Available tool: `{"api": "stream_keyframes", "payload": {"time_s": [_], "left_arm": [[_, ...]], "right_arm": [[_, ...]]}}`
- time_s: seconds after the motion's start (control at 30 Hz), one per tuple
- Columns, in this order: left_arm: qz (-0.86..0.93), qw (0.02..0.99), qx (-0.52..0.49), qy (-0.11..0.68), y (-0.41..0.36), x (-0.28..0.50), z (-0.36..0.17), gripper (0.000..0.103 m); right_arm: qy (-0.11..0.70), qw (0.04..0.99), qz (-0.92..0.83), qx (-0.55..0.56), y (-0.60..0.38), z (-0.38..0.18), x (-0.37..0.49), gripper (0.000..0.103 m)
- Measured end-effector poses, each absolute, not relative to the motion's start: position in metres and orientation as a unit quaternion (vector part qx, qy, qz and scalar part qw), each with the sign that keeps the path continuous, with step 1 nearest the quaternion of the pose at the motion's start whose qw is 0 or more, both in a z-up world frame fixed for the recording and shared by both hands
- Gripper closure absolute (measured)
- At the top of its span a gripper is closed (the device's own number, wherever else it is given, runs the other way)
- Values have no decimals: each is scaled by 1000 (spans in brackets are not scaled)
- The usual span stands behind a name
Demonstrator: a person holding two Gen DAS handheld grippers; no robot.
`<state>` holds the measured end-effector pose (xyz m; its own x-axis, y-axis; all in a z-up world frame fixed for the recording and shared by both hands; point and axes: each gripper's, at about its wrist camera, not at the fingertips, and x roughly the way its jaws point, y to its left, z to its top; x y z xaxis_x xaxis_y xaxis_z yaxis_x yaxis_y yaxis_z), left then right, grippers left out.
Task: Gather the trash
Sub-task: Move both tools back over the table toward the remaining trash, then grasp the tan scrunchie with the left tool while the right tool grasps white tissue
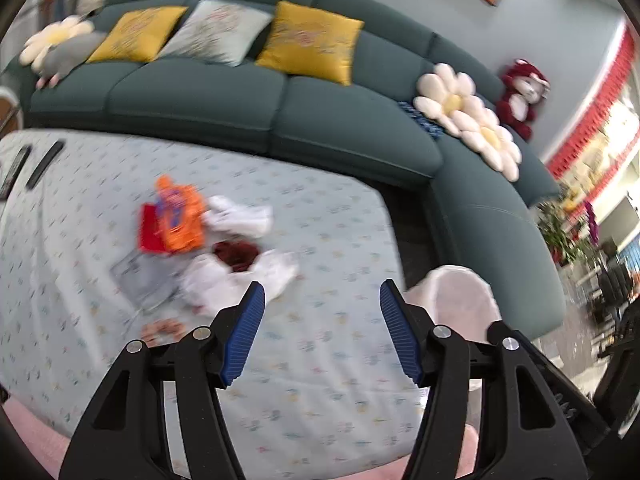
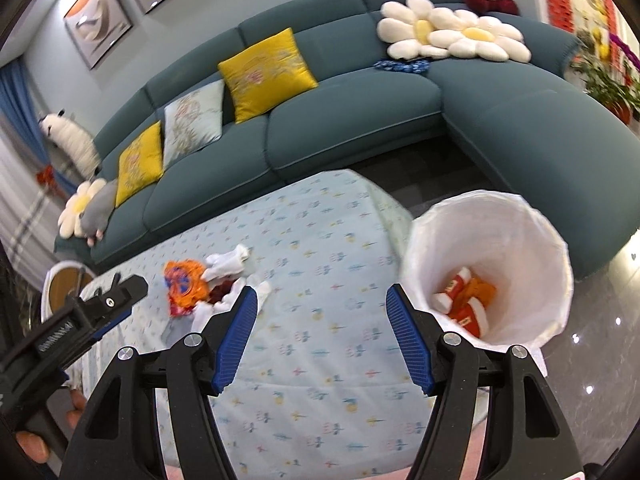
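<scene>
My left gripper (image 1: pixel 322 330) hangs with its jaws spread wide and nothing between them, low over the near part of the cloth-covered table (image 1: pixel 328 384). My right gripper (image 2: pixel 320 336) is just as empty, jaws apart, held over the same cloth with the lined bin (image 2: pixel 532 216) just beside its right finger.

The trash sits in one pile toward the far left of the table: an orange snack packet (image 1: pixel 178 220) overlapping a red wrapper (image 1: pixel 149 232), crumpled white tissues (image 1: pixel 240 216), something dark red (image 1: pixel 236 254) that I cannot identify through the blur, and a clear plastic sheet (image 1: pixel 142 276) underneath. The bin already holds some orange and red packaging (image 2: pixel 466 300).

The risk I see is in the pile itself. The pieces overlap, so pinching one may drag a neighbour along and drop it on the floor on the way to the bin. The flat plastic sheet looks hard to lift without also catching the tablecloth, and a pulled cloth would shift everything on it. Light tissues could slip from ribbed pads.

Between pile and bin the cloth is bare, so the carry path looks open. The table's right edge falls away close to the bin, and the sofa (image 1: pixel 224 96) runs along the far side, near the table edge. Both grippers converge on one small pile, so they could knock each other
</scene>
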<state>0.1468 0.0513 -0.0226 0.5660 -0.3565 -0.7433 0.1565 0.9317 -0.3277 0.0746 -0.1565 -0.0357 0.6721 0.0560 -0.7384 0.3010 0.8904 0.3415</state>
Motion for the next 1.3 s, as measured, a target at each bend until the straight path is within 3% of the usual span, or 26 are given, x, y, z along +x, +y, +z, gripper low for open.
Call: {"api": "stream_keyframes", "payload": {"time_s": [0.47, 0.97, 1.07, 1.23, 1.3], "left_arm": [[-64, 848, -145, 506, 156, 142, -103, 46], [-49, 806, -139, 574, 178, 153, -183, 49], [-55, 799, -140, 582, 177, 156, -190, 58], [-67, 787, -151, 594, 180, 160, -203, 82], [-70, 786, -155, 594, 182, 161, -203, 84]], "right_arm": [[449, 872, -15, 195, -62, -70, 109, 38], [511, 843, 12, 169, 0, -130, 166, 38], [522, 837, 18, 163, 13, -141, 182, 40], [537, 830, 21, 152, 29, -159, 203, 42], [544, 826, 21, 146, 34, -167, 209, 46]]}}
